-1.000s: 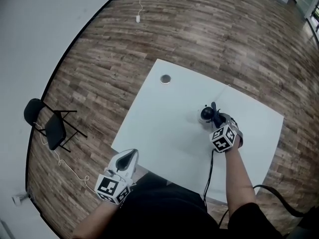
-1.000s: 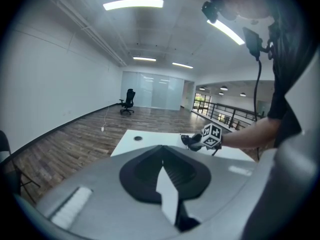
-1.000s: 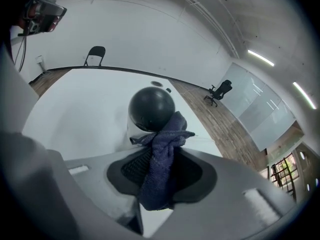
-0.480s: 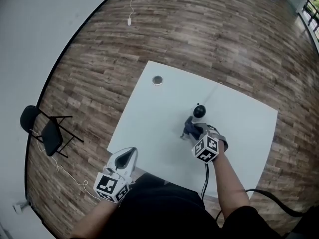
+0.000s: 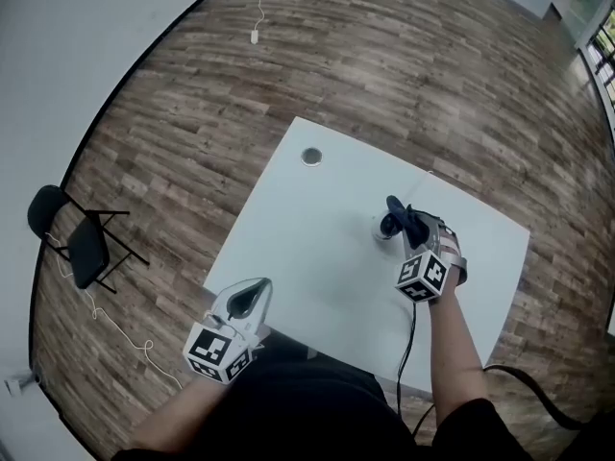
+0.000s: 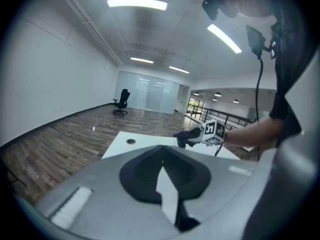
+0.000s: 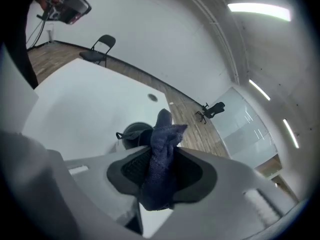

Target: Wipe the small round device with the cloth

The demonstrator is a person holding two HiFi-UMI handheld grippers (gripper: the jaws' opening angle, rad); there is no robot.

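Wiping seems midway, unfinished: right gripper pinches the dark blue cloth onto the small round device; left gripper, well apart from it, jaws together, empty.

The worktop is plain white. On it, the cloth is dark navy and the small round device is black on a white base. Around the worktop, the floor shows brown wood planks. The left tool and the right tool are grey, and their cubes carry black-and-white squares.

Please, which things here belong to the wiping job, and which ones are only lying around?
In the job: right gripper, shut on the cloth; small round device; white table.
Not in the job: left gripper, shut and empty; folding chair; round hole in the table; floor cable.
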